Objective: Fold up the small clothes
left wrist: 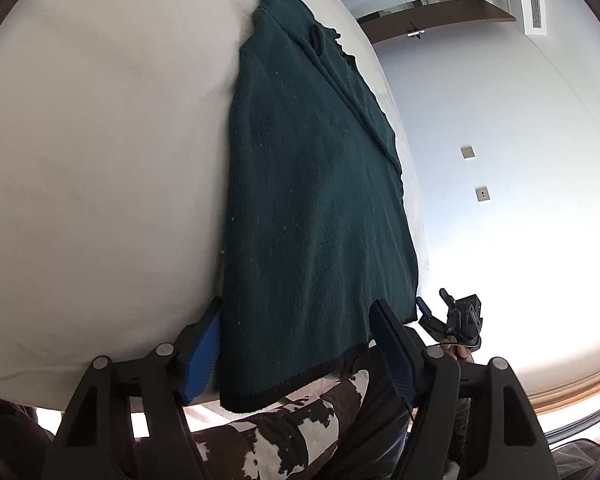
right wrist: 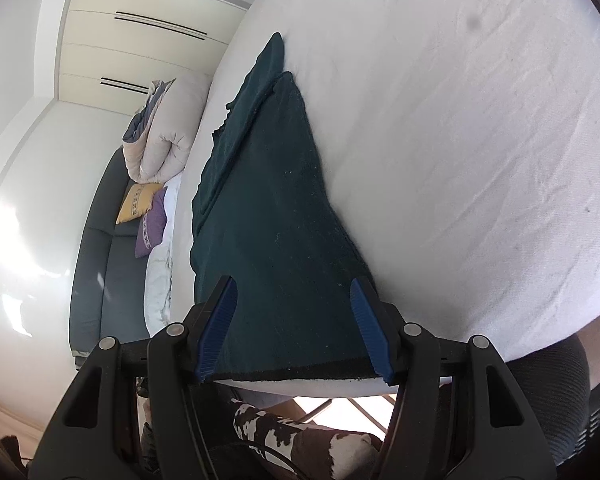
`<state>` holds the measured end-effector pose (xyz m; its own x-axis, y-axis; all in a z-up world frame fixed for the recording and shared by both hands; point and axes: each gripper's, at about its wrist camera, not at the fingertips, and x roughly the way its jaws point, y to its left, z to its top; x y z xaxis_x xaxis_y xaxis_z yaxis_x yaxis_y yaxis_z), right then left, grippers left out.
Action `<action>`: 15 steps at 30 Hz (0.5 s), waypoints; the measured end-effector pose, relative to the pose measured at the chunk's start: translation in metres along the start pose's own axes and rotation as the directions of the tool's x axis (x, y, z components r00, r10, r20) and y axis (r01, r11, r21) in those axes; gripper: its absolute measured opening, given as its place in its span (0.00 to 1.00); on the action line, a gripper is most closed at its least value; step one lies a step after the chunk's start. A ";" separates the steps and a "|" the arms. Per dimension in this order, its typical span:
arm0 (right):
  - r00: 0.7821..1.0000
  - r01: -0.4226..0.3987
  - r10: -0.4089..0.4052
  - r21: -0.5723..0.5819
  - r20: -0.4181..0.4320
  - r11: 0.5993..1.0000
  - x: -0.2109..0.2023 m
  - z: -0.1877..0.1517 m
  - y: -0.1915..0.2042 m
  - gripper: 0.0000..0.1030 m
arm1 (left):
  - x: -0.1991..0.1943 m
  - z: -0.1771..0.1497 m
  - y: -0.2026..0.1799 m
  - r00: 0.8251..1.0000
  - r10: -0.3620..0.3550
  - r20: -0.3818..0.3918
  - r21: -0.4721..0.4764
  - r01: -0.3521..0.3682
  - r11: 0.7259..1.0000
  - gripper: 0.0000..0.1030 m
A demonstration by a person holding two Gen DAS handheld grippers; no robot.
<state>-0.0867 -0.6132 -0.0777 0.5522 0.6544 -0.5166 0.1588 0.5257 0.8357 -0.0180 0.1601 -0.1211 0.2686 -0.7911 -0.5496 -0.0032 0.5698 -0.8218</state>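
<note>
A dark green knitted garment (left wrist: 312,200) lies flat on a white table (left wrist: 100,160), folded lengthwise, its black hem hanging slightly over the near edge. My left gripper (left wrist: 296,312) is open, its blue pads astride the hem's left portion. My right gripper (right wrist: 294,284) is open too, its pads astride the garment (right wrist: 272,208) at the near edge of the table (right wrist: 460,160). The right gripper also shows in the left wrist view (left wrist: 432,304), beside the garment's right corner. Neither gripper holds anything.
A brown-and-white patterned cushion (left wrist: 284,428) sits below the table edge, also in the right wrist view (right wrist: 300,436). A dark sofa (right wrist: 112,256) with a rolled duvet (right wrist: 164,136) and yellow and purple pillows stands beyond the table. A chair back (right wrist: 556,392) is at right.
</note>
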 end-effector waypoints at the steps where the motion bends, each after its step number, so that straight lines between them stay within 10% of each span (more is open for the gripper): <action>1: 1.000 0.011 -0.011 -0.002 0.004 1.000 -0.003 0.001 0.000 0.56 | 0.001 -0.001 0.000 1.000 -0.002 -0.009 0.004 0.002 1.000 0.67; 10: 0.992 0.100 -0.100 0.001 -0.080 0.995 -0.011 -0.009 -0.018 0.56 | 0.008 -0.012 0.009 0.999 0.016 -0.042 -0.020 -0.017 1.000 0.21; 15: 0.991 0.078 -0.077 0.003 -0.112 0.997 -0.002 -0.010 -0.017 0.56 | 0.010 -0.015 0.010 0.999 0.026 -0.041 -0.019 -0.027 0.999 0.12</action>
<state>-0.0988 -0.6184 -0.0924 0.4434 0.6687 -0.5968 0.2033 0.5734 0.7936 -0.0296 0.1544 -0.1368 0.2286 -0.7845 -0.5764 -0.0284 0.5865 -0.8095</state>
